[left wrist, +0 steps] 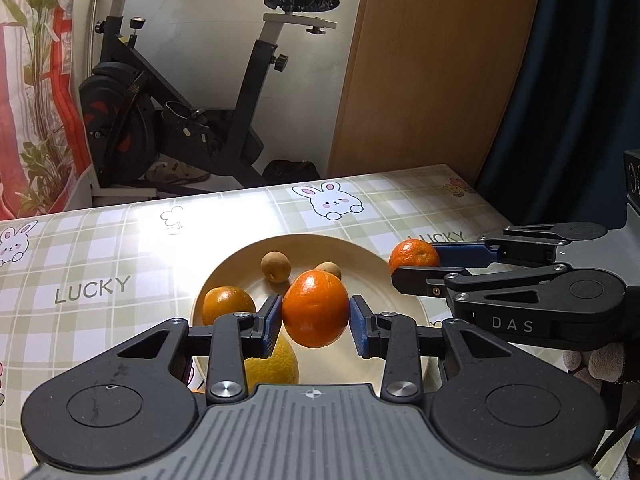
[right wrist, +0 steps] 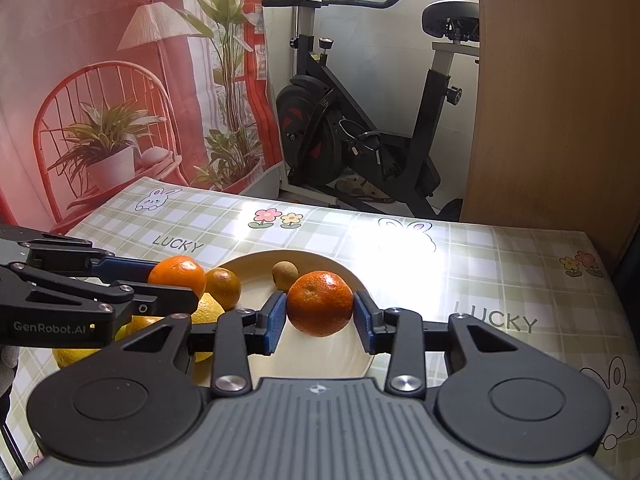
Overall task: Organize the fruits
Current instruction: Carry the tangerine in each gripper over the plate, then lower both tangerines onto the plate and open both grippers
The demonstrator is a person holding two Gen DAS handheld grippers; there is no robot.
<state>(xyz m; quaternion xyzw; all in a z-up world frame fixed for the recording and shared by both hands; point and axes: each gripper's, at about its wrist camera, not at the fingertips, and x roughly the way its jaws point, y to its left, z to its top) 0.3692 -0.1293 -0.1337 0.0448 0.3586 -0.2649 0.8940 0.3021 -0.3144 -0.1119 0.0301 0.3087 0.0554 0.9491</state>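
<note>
A cream plate (left wrist: 360, 360) (right wrist: 332, 356) sits on the checked tablecloth. My left gripper (left wrist: 315, 314) is shut on an orange mandarin (left wrist: 315, 307) and holds it above the plate; it also shows in the right wrist view (right wrist: 176, 276). My right gripper (right wrist: 320, 308) is shut on another mandarin (right wrist: 320, 303) over the plate's right part; it shows in the left wrist view (left wrist: 414, 256). On the plate lie a third mandarin (left wrist: 228, 305) (right wrist: 224, 286) and two small brown fruits (left wrist: 274, 266) (left wrist: 329, 269); one shows in the right wrist view (right wrist: 285, 274). A yellow citrus (left wrist: 276, 366) (right wrist: 206, 312) lies under the left gripper.
Another yellow fruit (right wrist: 76, 354) lies at the plate's left, partly hidden. An exercise bike (left wrist: 168, 92) stands beyond the table's far edge. A wooden panel (left wrist: 432, 68) rises at the back right. A printed curtain (right wrist: 100, 80) hangs at the left.
</note>
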